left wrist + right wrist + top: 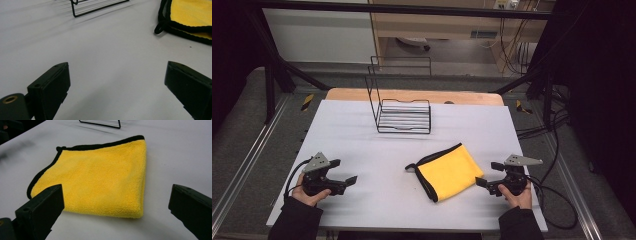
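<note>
The wire rack [404,116] stands empty on the counter [362,150], while both tongs, left [344,171] and right [489,175], gape apart flanking the folded yellow cloth [448,171].

A big white surface [362,130] sits in the middle of a dim room. A strip of light brown wood [412,95] peeks out at its far edge. Black metal bars [272,65] stand around it like a frame. The floor [242,130] is grey. At the back there is a pale wall [317,35] and a wooden desk [437,22]. Black cables [512,45] hang down near it.
</note>
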A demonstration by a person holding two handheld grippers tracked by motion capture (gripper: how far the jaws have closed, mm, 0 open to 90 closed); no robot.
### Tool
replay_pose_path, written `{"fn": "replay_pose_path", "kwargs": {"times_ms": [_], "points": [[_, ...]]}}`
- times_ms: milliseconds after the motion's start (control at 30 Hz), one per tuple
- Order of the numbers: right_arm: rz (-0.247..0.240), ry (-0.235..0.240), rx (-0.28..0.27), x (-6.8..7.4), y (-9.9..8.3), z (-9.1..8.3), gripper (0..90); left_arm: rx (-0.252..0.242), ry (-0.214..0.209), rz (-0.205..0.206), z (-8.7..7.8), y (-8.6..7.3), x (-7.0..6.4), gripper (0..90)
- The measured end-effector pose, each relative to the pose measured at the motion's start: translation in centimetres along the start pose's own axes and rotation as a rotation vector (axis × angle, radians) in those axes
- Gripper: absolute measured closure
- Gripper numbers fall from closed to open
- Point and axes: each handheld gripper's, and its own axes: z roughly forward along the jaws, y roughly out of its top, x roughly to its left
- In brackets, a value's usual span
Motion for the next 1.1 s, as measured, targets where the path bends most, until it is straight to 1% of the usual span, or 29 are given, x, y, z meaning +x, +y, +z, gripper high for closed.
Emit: {"fn": "replay_pose_path", "kwargs": {"times_ms": [200, 267, 467, 567, 700, 933, 1100], "points": [[-0.002, -0.004, -0.002, 0.3, 0.2, 0.0, 0.9, 0.000, -0.002, 0.002, 0.0, 0.0, -0.1, 6.3], [-0.013, -0.005, 0.004, 0.5, 0.3, 0.1, 1.0, -0.001, 0.001, -0.001, 0.0, 0.0, 0.0, 6.3], [-0.045, -0.002, 0.019, 1.5, 0.8, 0.7, 1.1, -0.002, 0.007, -0.004, 0.0, 0.0, 0.0, 6.3], [-0.054, 0.003, 0.024, 2.1, 0.9, 0.9, 1.2, -0.004, 0.009, -0.003, -0.1, -0.1, 0.0, 6.3], [-0.067, -0.003, 0.027, 2.8, 1.2, 1.2, 1.2, -0.003, 0.013, -0.008, -0.1, -0.1, 0.1, 6.2], [-0.110, 0.006, 0.032, 4.7, 1.9, 2.2, 4.0, -0.001, 0.022, -0.011, -0.2, -0.2, 0.2, 6.4], [-0.135, 0.012, 0.065, 6.6, 2.2, 3.3, 9.3, 0.001, 0.029, -0.020, -0.2, -0.1, 0.2, 7.0]]}}
